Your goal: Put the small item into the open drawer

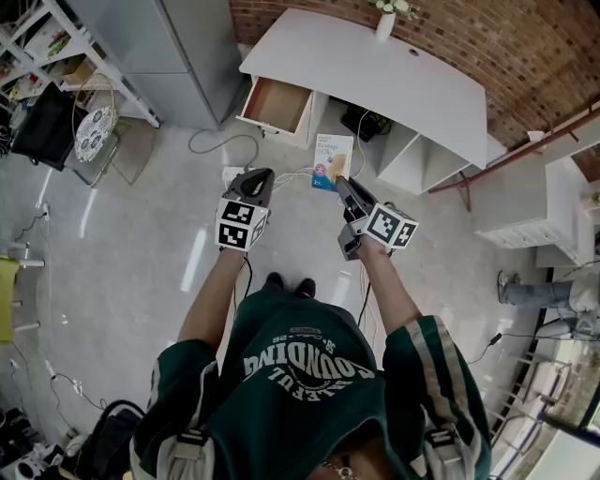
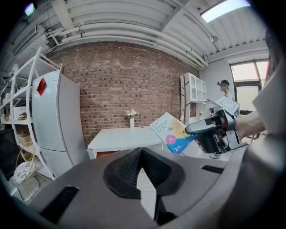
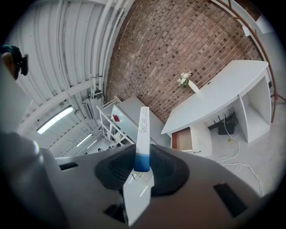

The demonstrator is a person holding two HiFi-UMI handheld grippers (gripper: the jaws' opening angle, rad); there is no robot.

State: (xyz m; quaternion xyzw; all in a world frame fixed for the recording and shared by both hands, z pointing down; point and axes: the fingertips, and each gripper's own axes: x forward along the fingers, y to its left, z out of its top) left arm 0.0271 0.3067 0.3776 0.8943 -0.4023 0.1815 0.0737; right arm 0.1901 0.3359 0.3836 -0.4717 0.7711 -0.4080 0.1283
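Observation:
A white desk point(image 1: 394, 75) stands ahead with its wooden-lined drawer point(image 1: 275, 103) pulled open at the left end. My right gripper point(image 1: 344, 185) is shut on a flat white and blue box point(image 1: 333, 161), held in the air short of the desk. In the right gripper view the box point(image 3: 142, 138) stands edge-on between the pads, with the open drawer point(image 3: 182, 139) farther off. My left gripper point(image 1: 258, 178) hangs beside it, shut and holding nothing. The left gripper view shows the box point(image 2: 172, 133) in the right gripper point(image 2: 212, 132).
A grey cabinet point(image 1: 178, 56) stands left of the drawer, with a white shelf rack point(image 1: 56, 47) and a fan point(image 1: 94, 131) beyond it. Cables point(image 1: 225, 141) lie on the floor before the desk. A vase point(image 1: 386, 19) is on the desk. White shelves point(image 1: 525, 225) stand at the right.

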